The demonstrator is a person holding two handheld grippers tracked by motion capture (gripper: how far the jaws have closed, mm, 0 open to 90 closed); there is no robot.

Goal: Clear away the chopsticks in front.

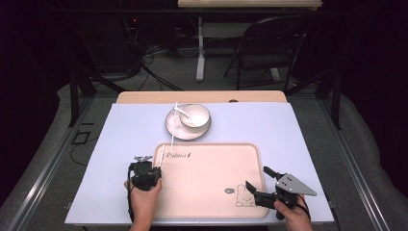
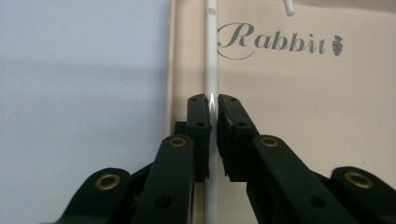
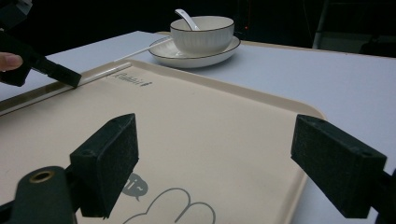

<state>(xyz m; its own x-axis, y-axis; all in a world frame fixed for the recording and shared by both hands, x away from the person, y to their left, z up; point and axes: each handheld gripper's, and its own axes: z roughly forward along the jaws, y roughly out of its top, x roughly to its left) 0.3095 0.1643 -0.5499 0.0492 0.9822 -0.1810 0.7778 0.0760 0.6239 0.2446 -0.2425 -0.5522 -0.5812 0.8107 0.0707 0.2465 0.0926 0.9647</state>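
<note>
The left tool point(image 2: 212, 109) is clamped on a white chopstick point(image 2: 211, 56) over the tray point(image 2: 289, 116); the right tool point(image 3: 212, 163) gapes wide, holding nothing.

Tray point(image 1: 211, 192): pale beige, grey script lettering "Rabbit" with a small grey carrot mark, grey-outlined rabbit drawing at one corner.
Chopstick point(image 2: 211, 56): glossy white.
Bowl point(image 3: 202, 32): white, ribbed outside, thin dark line at the rim.
Plate point(image 3: 173, 56): white, dark-edged.
Spoon point(image 3: 187, 18): white.
Surface point(image 1: 269, 122): pale lavender-blue cover over light wood.
Left gripper point(image 2: 212, 112) and right gripper point(image 3: 229, 158): black, brass-coloured rivets.
</note>
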